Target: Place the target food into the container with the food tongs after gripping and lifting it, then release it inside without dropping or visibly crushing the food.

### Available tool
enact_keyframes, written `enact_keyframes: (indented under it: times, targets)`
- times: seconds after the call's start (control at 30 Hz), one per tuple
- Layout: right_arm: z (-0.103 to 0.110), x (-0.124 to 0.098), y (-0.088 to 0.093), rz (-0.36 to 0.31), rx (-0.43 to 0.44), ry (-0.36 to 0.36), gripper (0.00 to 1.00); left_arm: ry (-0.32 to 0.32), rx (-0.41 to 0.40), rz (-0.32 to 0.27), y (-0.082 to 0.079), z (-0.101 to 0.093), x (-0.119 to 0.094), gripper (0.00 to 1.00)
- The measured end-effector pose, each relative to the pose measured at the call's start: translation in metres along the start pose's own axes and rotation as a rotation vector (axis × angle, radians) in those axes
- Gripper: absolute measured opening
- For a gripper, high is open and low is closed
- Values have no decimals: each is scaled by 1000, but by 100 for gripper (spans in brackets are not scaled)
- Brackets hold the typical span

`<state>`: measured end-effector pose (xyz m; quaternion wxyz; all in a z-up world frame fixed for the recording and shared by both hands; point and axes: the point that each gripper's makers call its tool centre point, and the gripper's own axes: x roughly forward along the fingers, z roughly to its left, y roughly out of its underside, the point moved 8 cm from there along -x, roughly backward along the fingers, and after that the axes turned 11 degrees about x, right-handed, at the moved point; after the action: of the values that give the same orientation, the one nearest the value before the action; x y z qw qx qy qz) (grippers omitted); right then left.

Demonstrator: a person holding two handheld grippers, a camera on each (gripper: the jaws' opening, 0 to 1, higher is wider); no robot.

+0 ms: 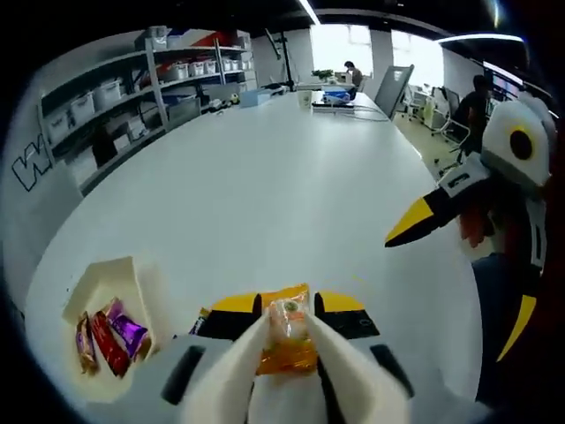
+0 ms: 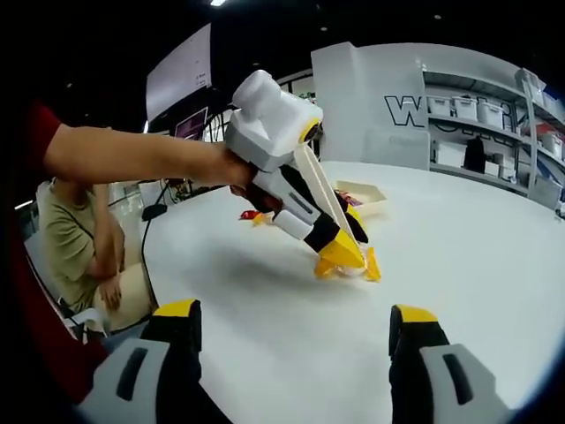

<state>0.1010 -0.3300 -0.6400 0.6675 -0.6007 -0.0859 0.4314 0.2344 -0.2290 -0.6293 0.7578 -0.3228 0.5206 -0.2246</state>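
White tongs (image 1: 287,371) held in the left gripper (image 1: 291,305) pinch a glossy orange food packet (image 1: 289,331) against the smooth white worktop (image 1: 282,177). A cream tray (image 1: 106,278) of shiny wrapped snacks (image 1: 110,336) sits just left. The right gripper (image 2: 296,322) hovers, its fingers (image 2: 177,322) spread apart.

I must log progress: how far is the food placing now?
Done: white tongs in the left gripper are closed around an orange snack packet, low at the table. In hand: this grip. Left: lifting it and releasing it into the white container, which holds wrapped snacks.

Bright ceiling strips (image 1: 309,11), window glare, soft shadows, fisheye-warped edges
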Motion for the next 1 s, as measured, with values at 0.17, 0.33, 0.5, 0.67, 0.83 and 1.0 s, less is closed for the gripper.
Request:
enact_keyframes:
  times: [0.17,0.33,0.5,0.67,0.83,1.0]
  targets:
    - [2,-1,1,2,-1,-3,86,-10,-52,-30,4,1,-3,22]
    - [1,-2,0,0,-2,1,86,-23,-97,-52,6,2,-7,22]
    - [0,-2,-1,-2,0,0,86,-41,-110,-86,6,7,-18,22]
    - [0,0,-1,1,-4,-1,86,-74,-172,-127,5,24,-37,23]
    - [3,3,-1,5,-6,-9,86,-117,-196,-144,9,39,-54,23]
    - [7,4,-5,-1,-12,-18,86,-145,-223,-147,10,54,-68,23]
